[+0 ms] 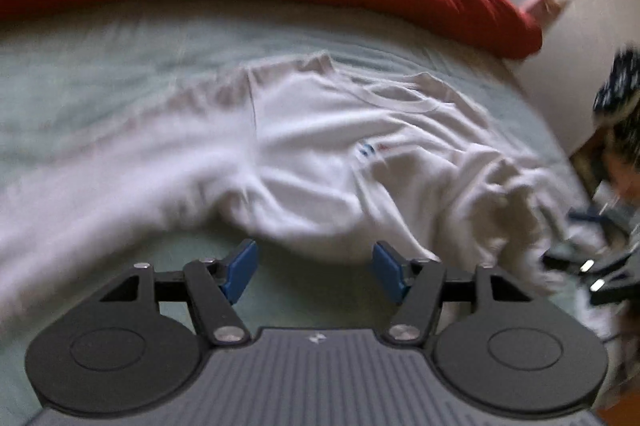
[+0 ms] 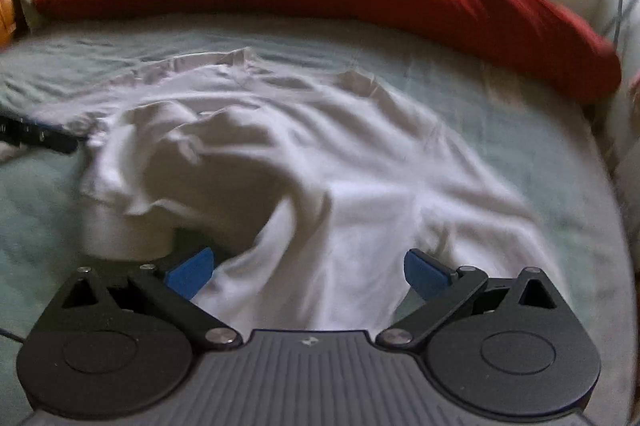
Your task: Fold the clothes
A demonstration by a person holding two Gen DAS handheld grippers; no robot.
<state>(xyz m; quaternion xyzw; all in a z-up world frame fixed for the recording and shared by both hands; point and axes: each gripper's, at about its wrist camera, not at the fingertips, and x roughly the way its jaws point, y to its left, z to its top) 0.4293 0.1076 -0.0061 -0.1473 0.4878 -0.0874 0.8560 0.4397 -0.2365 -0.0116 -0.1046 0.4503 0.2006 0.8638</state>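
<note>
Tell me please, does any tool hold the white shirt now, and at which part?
Nothing is held. The left tool is open beside the crumpled white cotton T-shirt. The right tool is open, with shirt fabric lying loose between its blue pads.

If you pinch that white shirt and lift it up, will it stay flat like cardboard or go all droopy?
Probably droopy. The white shirt already lies in soft wrinkles and humps on the green sheet, so it would likely sag from the right gripper. It looks thin, so likely light. Pushed, it would probably bunch up instead of sliding flat.
</note>
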